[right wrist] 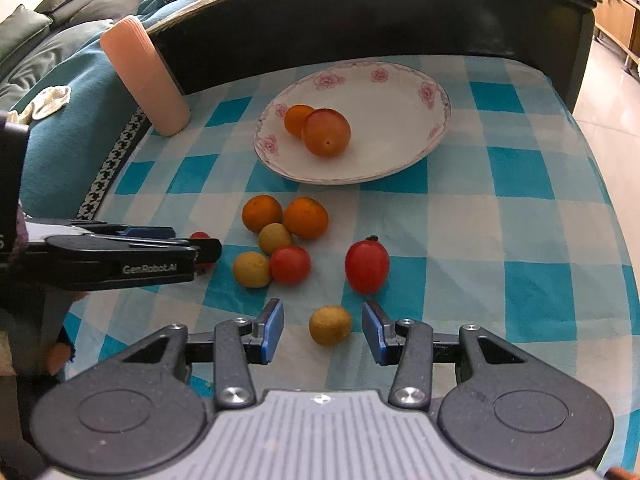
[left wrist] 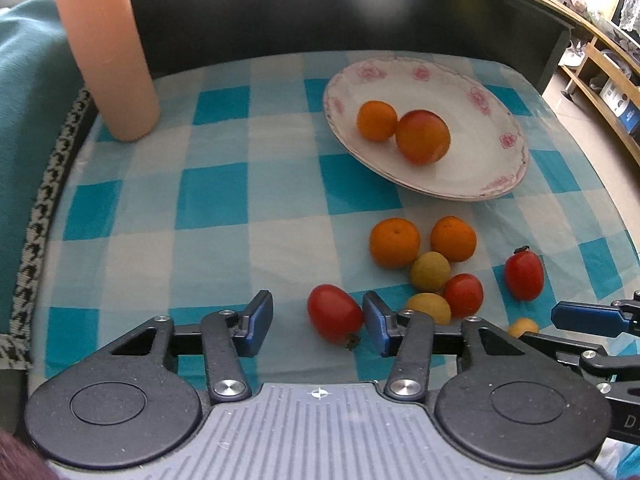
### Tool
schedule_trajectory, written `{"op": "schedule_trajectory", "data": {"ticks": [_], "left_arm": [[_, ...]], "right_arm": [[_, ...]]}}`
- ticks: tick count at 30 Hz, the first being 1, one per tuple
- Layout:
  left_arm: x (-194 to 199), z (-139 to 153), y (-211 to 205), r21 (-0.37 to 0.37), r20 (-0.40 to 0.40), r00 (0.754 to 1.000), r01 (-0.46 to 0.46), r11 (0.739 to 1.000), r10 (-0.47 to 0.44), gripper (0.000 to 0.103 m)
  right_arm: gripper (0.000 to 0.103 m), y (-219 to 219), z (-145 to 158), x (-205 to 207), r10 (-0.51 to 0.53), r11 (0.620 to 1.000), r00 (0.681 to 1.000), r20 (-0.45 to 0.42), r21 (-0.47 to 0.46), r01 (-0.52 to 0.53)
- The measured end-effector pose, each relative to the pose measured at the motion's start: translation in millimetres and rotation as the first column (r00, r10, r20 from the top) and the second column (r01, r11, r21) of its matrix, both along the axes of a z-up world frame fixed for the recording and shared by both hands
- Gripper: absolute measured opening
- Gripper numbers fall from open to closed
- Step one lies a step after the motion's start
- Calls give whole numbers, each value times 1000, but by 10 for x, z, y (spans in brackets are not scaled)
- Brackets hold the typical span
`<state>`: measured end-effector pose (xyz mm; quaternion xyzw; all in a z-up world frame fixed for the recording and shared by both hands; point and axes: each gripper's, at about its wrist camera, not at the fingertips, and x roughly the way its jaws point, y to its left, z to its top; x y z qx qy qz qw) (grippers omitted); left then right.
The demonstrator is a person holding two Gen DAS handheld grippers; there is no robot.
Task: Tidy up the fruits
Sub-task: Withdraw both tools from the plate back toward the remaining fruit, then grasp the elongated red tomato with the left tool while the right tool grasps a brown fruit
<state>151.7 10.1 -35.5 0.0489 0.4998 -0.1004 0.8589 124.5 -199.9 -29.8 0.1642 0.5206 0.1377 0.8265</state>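
A red oval tomato [left wrist: 334, 317] lies on the checked cloth between the fingers of my left gripper [left wrist: 316, 320]. It sits close to the right pad, with a clear gap at the left pad, so the gripper is open. My right gripper [right wrist: 323, 330] is open around a small yellow fruit [right wrist: 330, 325], with gaps on both sides. The flowered plate [left wrist: 508, 140] holds an orange [left wrist: 376, 120] and a larger orange-red fruit [left wrist: 423, 136]. Two oranges [left wrist: 394, 242], yellow fruits [left wrist: 430, 271] and red tomatoes [left wrist: 523, 275] lie loose in front of the plate.
A pink ribbed cylinder [left wrist: 106, 48] stands at the cloth's back left corner. A dark raised board [left wrist: 320, 12] runs behind the cloth. A teal blanket [left wrist: 28, 100] with houndstooth trim lies along the left edge. Open floor and wooden shelves [left wrist: 600, 60] are to the right.
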Motion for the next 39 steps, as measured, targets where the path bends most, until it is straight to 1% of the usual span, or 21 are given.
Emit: {"op": "schedule_trajectory", "data": {"ticks": [4,7,12,14,17,18,20,21,23,25,28,30,32,33,35,39], "left_arm": [[-27,6,-49,0,3,1000,17,1000,-17,43],[-28,15,-49,-15,0,1000,16,1000,-16,38],[31,3,-21,-49,-22,1000,6,999,-7,38],[51,-27,-59,-38,-26,1000,16,999,-17,40],[33,-37,-149,8,-11,999,38,999,-38,41],[27,-39,-157,13,-8,999,40,999,-40,41],[27,-36,-149,12,-6,999,38,999,-38,39],[25,-34,-136,6,-4,999,37,999,-37,35],[22,-30,-110,-1,-6,999,35,999,-35,35],[8,-21,-96,14,0,1000,31,999,-31,34],[-13,-10,-49,11,-8,1000,24,1000,-24,34],[-18,-4,-17,11,-14,1000,19,1000,-19,34],[-25,-5,13,10,-19,1000,13,1000,-13,34],[-32,-4,22,10,-23,1000,15,1000,-15,34],[-60,4,25,17,-23,999,23,1000,-23,34],[-139,21,29,36,-21,999,47,998,-46,34]], "right_arm": [[56,-45,-38,-2,-10,1000,1000,-11,-3,10],[56,-71,-52,9,-20,1000,1000,-22,-4,20],[56,-82,-57,9,-23,1000,999,-26,-2,23],[56,-87,-70,20,-24,1000,999,-34,4,24],[56,-84,-95,29,-28,1000,999,-44,13,28],[56,-84,-103,33,-28,999,999,-45,14,29],[56,-82,-121,42,-29,999,998,-50,15,29],[56,-78,-133,46,-29,999,998,-52,15,30],[56,-64,-162,59,-26,1000,998,-59,10,26],[56,-38,-190,67,-21,1000,998,-63,4,21],[56,11,-186,58,-10,1000,999,-36,-12,9],[53,44,-180,67,-7,999,1000,-23,-36,6],[45,84,-168,63,13,998,1000,-8,-55,-13],[44,101,-169,64,23,998,1000,-11,-50,-23],[40,140,-155,55,43,997,999,-2,-71,-43],[40,182,-126,31,78,993,997,4,-86,-77]]}}
